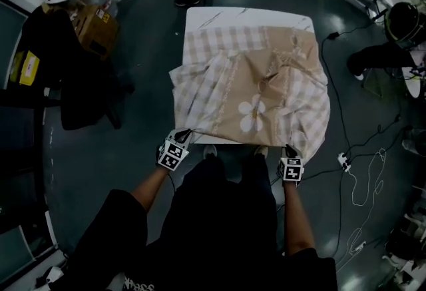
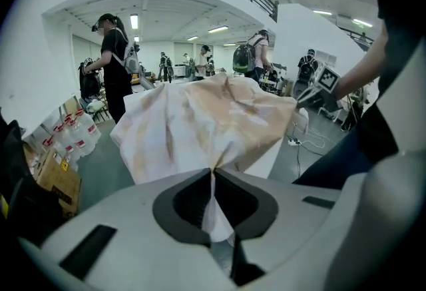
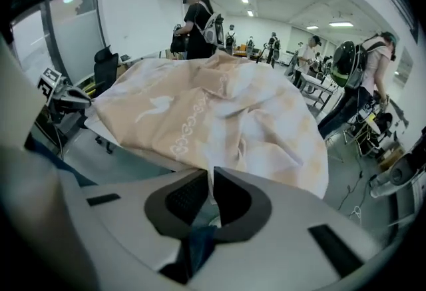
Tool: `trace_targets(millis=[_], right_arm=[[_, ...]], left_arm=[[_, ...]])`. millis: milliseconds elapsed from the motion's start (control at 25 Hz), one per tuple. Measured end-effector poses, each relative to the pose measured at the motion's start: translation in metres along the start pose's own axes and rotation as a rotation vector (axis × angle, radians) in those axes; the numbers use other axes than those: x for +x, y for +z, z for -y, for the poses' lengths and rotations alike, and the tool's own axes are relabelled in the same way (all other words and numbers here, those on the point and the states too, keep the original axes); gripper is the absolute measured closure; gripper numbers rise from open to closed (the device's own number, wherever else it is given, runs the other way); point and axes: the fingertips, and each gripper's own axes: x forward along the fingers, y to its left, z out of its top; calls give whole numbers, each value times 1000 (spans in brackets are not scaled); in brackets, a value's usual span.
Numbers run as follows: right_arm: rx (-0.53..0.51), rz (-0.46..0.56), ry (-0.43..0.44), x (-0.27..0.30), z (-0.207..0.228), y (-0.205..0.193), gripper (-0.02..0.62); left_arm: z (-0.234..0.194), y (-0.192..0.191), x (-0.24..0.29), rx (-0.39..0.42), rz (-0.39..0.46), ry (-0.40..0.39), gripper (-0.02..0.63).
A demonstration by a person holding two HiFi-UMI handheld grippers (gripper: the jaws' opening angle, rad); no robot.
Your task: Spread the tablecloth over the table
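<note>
Two near corners of tablecloth (image 1: 253, 93) pinched: left gripper (image 1: 187, 132) jaws clamped on one, right gripper (image 1: 288, 148) on other. Cloth rumpled; far strip of white table (image 1: 219, 16) exposed.

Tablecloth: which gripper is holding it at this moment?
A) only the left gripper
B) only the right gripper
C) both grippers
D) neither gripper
C: the left gripper and the right gripper each have their jaws closed on a fold of the tablecloth, at its near edge.
</note>
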Motion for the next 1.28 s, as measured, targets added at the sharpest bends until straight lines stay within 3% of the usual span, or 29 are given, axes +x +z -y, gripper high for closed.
trace_targets(millis=[120,200,360,440,520,680,800,1040,1280], right_arm=[[34,22,-11,0,21,-8,566],[48,34,-7,3,37,-15,498],[69,143,106,-3,58,-4,420],[86,234,213,-10,58,5,422],[58,290,287,-14,56,10,439],[-75,242,354,-6,55,-5,558],[-108,215,360,-9,72,-23,572],[-104,139,332,-20,115,-59,574],[-78,99,261,-18,131,-61,573]], left_arm=[[20,-2,3,25,-21,2,575],[30,-5,3,-10,-40,20,575],[50,-1,0,-258,-31,73,575],[63,2,2,-373,-11,113,575],[80,8,8,-425,-4,151,575],[122,15,17,-454,-16,219,575],[152,12,17,-507,-10,236,575],[193,-10,16,-524,-79,196,575],[201,-9,26,-524,-53,144,575]])
